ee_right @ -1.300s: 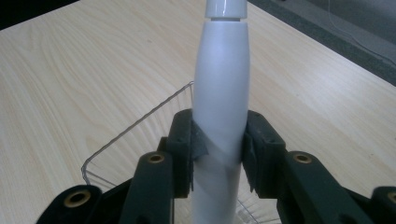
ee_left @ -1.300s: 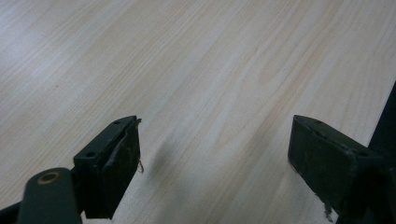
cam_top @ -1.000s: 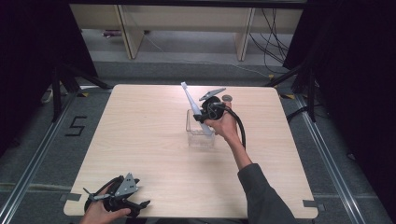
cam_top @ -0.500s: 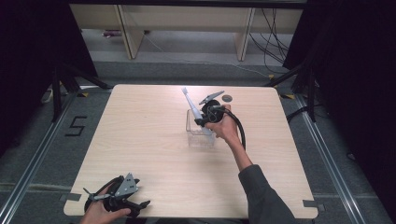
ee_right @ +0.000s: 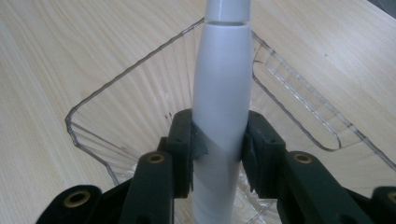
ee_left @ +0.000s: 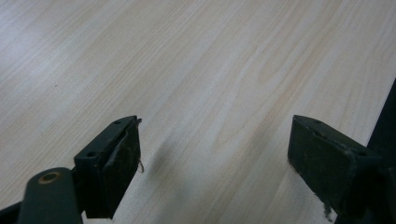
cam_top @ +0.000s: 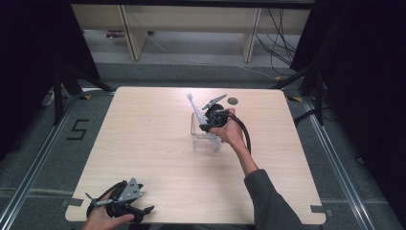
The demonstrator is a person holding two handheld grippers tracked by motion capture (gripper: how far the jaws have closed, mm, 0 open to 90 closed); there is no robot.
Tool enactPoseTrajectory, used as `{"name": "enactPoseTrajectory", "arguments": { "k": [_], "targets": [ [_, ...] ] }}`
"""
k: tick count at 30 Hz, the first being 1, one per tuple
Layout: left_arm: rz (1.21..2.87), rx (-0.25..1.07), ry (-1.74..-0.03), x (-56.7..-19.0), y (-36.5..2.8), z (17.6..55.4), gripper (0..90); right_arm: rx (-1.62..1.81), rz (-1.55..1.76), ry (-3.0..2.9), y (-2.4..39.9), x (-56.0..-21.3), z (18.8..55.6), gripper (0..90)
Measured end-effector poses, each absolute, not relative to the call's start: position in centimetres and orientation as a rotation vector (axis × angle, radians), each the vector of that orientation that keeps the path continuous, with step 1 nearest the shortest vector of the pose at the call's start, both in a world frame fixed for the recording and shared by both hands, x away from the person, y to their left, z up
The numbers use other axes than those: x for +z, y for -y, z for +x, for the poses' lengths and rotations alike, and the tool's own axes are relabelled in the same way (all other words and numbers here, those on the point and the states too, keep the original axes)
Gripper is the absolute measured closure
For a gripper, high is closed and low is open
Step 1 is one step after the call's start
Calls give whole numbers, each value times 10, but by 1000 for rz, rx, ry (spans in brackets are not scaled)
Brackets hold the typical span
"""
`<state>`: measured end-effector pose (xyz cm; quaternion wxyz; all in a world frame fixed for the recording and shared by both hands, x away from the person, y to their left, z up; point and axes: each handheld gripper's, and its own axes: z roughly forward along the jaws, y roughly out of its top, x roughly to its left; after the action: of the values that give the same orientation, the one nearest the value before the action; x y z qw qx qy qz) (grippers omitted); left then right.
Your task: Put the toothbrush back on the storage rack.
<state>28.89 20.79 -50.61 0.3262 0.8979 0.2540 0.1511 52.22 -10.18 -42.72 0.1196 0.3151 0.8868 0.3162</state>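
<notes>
1. Black pads of the right gripper (ee_right: 218, 140) clamp a smooth white tapered handle (ee_right: 222, 93), round in section.
2. Handle stands inside a clear ribbed plastic bin (ee_right: 116, 107), just right of tabletop (cam_top: 143, 143) centre.
3. Left gripper (ee_left: 212, 154) gapes wide, holding nothing, at 7 o'clock.

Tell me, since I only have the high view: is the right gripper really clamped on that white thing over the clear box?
Observer: Yes. In the right gripper view, the right gripper has both jaws pressed on a white tapered plastic handle.
Operator: Is the handle inside the box?
Observer: Its lower end dips inside the rim of the clear plastic rectangular container; I cannot tell whether it touches the bottom.
Operator: And the left gripper?
Observer: The left gripper has its jaws wide apart with nothing between them, just the pale wooden table below.
</notes>
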Motion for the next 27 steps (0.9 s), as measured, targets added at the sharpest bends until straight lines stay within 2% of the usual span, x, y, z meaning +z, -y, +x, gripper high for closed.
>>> {"name": "enactPoseTrajectory", "arguments": {
  "k": [27],
  "targets": [
    [2356,383,-661,-507,-207,289,167,868,948,-2644,105,-428,524,660]
  ]
}}
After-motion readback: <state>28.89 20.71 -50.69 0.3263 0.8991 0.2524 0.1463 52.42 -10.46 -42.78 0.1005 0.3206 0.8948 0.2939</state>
